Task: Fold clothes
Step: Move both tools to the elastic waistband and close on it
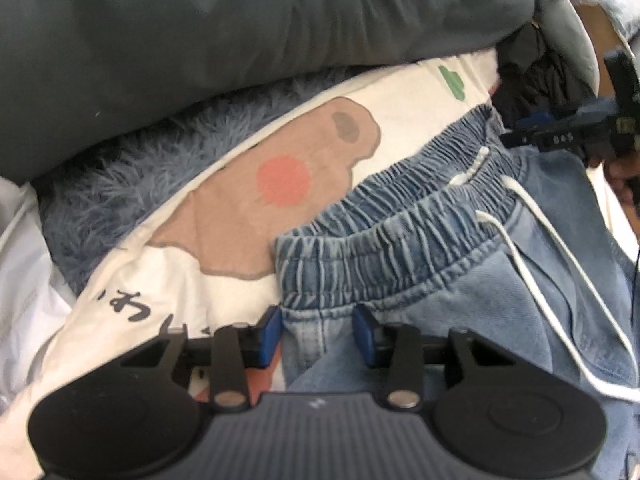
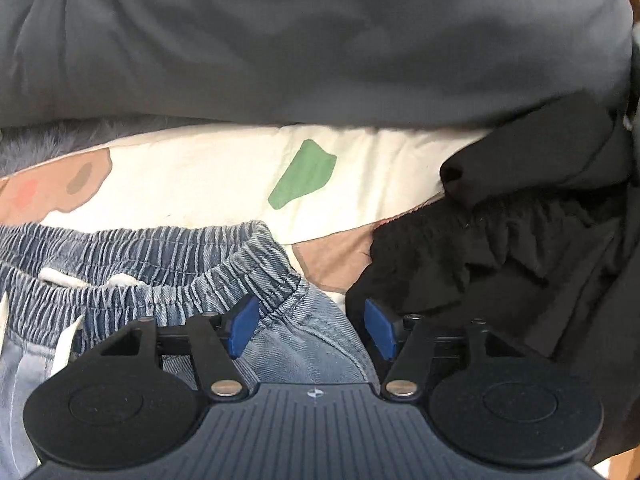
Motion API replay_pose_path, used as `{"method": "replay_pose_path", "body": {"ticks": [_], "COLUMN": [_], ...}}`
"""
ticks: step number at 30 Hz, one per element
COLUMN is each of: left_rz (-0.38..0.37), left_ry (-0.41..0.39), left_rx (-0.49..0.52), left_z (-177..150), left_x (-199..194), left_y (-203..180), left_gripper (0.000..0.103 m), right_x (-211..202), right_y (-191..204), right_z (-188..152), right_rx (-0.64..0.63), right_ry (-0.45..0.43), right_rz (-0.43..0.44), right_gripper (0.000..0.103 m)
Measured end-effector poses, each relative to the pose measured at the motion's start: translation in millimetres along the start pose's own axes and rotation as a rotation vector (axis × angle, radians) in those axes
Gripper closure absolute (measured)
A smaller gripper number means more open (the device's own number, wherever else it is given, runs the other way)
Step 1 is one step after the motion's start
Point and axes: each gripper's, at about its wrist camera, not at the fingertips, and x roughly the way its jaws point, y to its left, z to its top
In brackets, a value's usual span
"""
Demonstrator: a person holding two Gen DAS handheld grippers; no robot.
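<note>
Light blue denim pants (image 1: 460, 280) with a gathered elastic waistband (image 1: 384, 232) and a white drawstring (image 1: 560, 256) lie flat on a printed sheet. My left gripper (image 1: 318, 336) is open at the waistband's left corner, and denim lies between its blue pads (image 1: 270, 336). In the right wrist view the same pants (image 2: 304, 344) show their right waistband corner (image 2: 256, 276). My right gripper (image 2: 311, 332) is open around the cloth just below that corner. The right gripper (image 1: 560, 136) also shows at the far right of the left wrist view.
Under the pants lies a white sheet (image 1: 224, 208) with a brown cartoon animal print. A grey padded cushion (image 2: 304, 40) spans the back. A fluffy blue blanket (image 1: 132, 184) sits at the left. A crumpled black garment (image 2: 520, 248) lies just right of the pants.
</note>
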Motion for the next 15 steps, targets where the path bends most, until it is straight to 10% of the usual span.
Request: {"method": "replay_pose_path", "body": {"ticks": [9, 15], "left_rz": [0.014, 0.013], "left_ry": [-0.107, -0.224], "left_rx": [-0.052, -0.059], "left_z": [5.8, 23.9], "left_x": [-37.2, -74.7], "left_y": [14.2, 23.7], "left_gripper": [0.078, 0.08], "right_x": [-2.1, -21.4], "right_y": [3.3, -0.2], "right_z": [5.7, 5.7], "right_rx": [0.002, 0.043], "right_ry": [0.027, -0.044], "right_rz": [0.05, 0.064], "right_gripper": [0.088, 0.091]}}
